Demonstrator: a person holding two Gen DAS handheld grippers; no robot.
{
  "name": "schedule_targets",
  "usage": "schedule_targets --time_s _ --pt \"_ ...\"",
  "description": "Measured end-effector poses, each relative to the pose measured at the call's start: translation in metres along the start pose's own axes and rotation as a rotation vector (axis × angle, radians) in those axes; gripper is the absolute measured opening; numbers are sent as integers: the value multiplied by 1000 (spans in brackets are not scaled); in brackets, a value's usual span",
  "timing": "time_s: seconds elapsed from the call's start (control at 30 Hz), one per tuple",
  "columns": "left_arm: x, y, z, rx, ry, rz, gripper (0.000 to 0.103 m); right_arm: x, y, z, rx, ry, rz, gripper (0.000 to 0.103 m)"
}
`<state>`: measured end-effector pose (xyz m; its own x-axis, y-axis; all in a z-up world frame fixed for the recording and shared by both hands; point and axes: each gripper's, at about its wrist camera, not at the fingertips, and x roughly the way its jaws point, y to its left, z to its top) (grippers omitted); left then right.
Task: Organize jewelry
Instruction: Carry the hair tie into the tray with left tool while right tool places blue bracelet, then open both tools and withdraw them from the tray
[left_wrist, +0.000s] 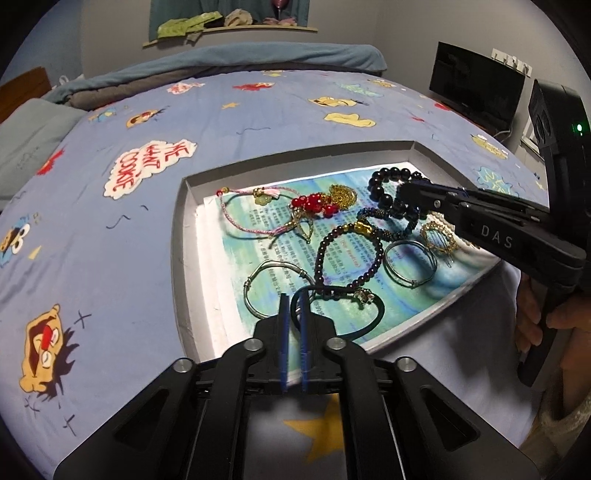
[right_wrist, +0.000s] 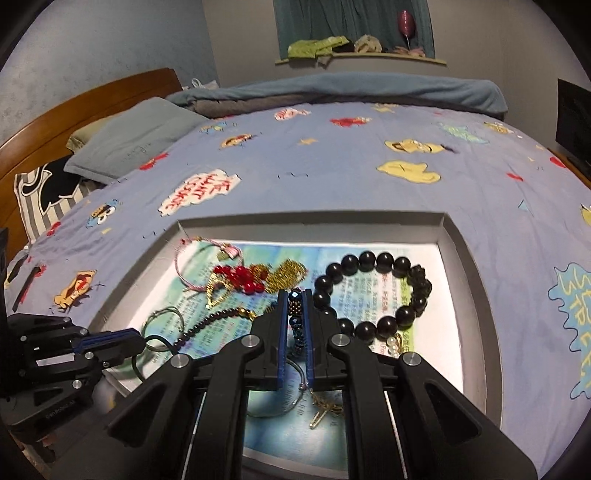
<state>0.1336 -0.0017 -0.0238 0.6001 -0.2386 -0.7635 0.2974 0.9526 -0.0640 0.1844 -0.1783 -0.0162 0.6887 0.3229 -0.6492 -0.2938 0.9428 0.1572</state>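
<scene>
1. Beaded and floppy: the dark blue bead bracelet (right_wrist: 296, 314) in the grey tray (right_wrist: 476, 280) sits pinched in the right tongs (right_wrist: 295, 295). It looks light; grip across the beads.
2. Left tongs (left_wrist: 293, 299) are narrow, a black cord bracelet (left_wrist: 373, 317) apparently between them.

Home bedroom. Bed covered by a blue cartoon-print sheet (right_wrist: 332, 177) fills the scene, wooden headboard (right_wrist: 74, 107) far left with pillows (right_wrist: 136, 144), folded blue blanket (right_wrist: 332, 88) along the far edge. Window ledge (right_wrist: 362, 57) with curtain behind; dark screen (left_wrist: 476, 85), probably a TV, far right.
</scene>
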Motion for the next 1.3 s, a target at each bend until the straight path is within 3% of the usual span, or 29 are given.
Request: schedule_targets --time_s 0.1,0.23,0.3,0.47,0.87,0.93,1.03,1.17,1.3 --pt "-1 1 -1 -7 -13 0 31 3 -1 -1 3 6 -7 8" --pt "-4 -3 -2 16 -24 20 33 4 -4 -2 10 13 -14 12" --pt "-6 -3 -2 16 -26 15 37 0 -5 -2 16 5 -14 34" --pt "-18 -4 -3 12 -47 13 46 -17 -8 -4 37 -21 -16 46" --pt "-53 -4 -14 -4 -100 48 48 -67 -5 -21 13 -32 -32 47" --pt "-58 -3 -17 -14 -114 74 64 -76 -2 -28 -1 -22 -39 54" --pt "-66 -3 -24 -44 -144 119 79 -85 -3 -39 13 5 -47 76" --pt "-70 -7 -30 -74 -167 145 90 -92 -3 -50 28 33 -59 98" --pt "-71 -12 -35 -79 -213 203 94 -95 -2 -59 18 38 -94 98"
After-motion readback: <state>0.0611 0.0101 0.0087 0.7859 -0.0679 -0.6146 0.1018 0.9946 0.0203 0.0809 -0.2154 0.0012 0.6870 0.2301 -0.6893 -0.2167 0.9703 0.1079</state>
